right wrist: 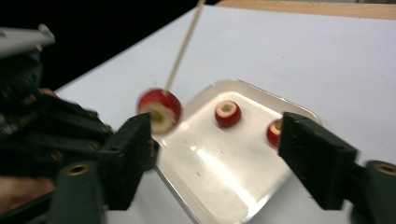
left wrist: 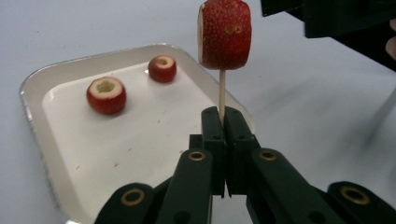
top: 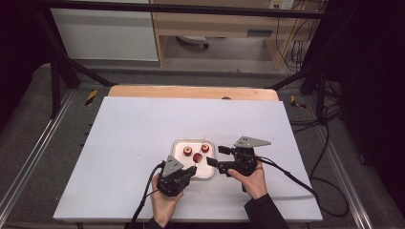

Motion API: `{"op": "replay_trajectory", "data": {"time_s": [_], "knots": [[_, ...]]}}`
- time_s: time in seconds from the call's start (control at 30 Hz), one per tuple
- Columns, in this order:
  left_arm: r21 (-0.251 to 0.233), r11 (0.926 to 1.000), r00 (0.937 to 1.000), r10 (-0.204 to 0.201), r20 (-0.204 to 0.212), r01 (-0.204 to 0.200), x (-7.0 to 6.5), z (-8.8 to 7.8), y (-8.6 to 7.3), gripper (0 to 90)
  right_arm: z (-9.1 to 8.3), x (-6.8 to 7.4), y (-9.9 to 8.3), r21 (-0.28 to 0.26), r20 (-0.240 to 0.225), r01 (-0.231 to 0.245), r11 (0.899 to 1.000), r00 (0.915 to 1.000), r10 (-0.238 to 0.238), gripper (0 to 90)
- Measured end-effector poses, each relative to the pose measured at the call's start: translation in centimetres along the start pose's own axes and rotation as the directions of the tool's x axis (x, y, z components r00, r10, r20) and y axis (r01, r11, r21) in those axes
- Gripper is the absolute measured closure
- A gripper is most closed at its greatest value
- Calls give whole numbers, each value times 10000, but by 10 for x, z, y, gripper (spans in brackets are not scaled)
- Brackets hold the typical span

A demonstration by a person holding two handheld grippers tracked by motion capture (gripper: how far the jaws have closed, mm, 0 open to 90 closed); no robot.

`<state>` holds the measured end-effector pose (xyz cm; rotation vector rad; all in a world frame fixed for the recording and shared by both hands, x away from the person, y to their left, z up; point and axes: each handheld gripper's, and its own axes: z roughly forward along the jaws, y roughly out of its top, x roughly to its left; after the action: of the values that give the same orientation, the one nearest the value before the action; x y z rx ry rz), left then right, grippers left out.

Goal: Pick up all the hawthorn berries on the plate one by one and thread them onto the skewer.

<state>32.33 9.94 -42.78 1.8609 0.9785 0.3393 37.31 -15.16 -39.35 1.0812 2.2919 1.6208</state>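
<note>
- White table [top: 133, 143] on grey floor, wooden shelving behind; white tray [top: 178, 144] mid-table with two cored red fruits [left wrist: 106, 95].
- Left gripper [left wrist: 223, 122] clamped on skewer [left wrist: 222, 88], speared fruit [left wrist: 225, 33] above its jaws.
- Right gripper [right wrist: 215, 149] with jaws spread, nothing between.
- No legible writing.

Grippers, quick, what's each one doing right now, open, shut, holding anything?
Left gripper: shut on the wooden skewer, a cored red fruit piece stuck on it.
Right gripper: open, holding nothing.
</note>
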Motion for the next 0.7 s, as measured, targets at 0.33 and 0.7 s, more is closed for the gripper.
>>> {"op": "replay_trajectory", "data": {"time_s": [0.33, 0.7], "knots": [[107, 9993, 9989, 367, -294, -364, 18, -23, -15, 882, 3, -15, 0, 1690, 341, 998, 9805, 9937, -1070, 75], [94, 9989, 9983, 460, -370, -457, 38, -35, -24, 882, 24, -29, 20, 3206, 326, 1612, 9334, 9830, -1809, 27]]}}
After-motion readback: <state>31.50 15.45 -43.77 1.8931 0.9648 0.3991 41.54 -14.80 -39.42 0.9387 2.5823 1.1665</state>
